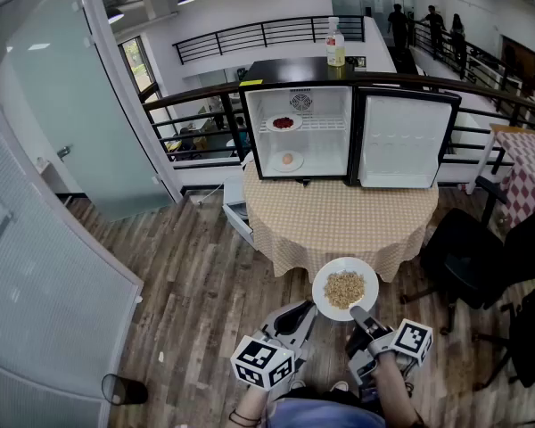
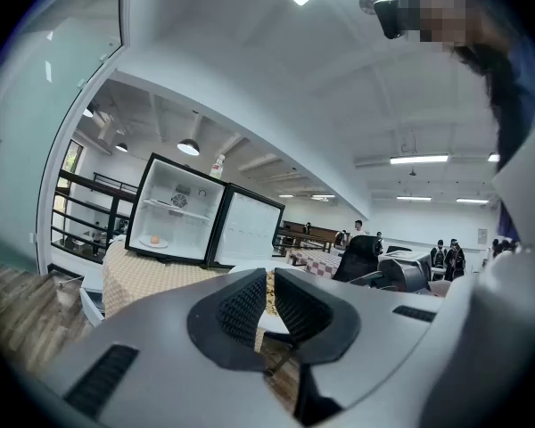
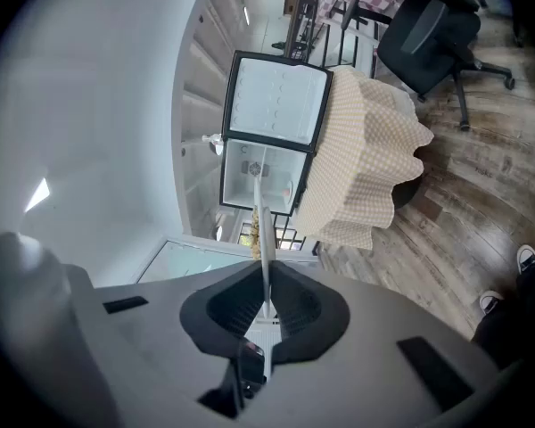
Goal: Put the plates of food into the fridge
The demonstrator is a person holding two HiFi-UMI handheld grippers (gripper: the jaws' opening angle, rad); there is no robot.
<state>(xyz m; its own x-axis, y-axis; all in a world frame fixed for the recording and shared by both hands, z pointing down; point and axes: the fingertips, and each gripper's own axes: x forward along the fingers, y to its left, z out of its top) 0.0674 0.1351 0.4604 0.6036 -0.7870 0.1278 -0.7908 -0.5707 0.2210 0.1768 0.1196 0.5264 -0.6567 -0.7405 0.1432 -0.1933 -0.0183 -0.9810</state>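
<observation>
Right hand-held gripper (image 1: 358, 311) clamps the plate (image 1: 323, 285) by its rim, keeping food (image 1: 344, 289) level for the fridge (image 1: 339, 71), upper centre; left hand-held gripper (image 1: 305, 314) slightly parted, empty

Fridge (image 1: 285, 68) on table (image 1: 339, 217); bottle (image 1: 336, 45) atop

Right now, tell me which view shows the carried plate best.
The head view: the whole plate and its food show from above, rim pinched by the right gripper. The right gripper view shows it edge-on between the jaws; the left gripper view catches only a sliver past its jaws.
</observation>
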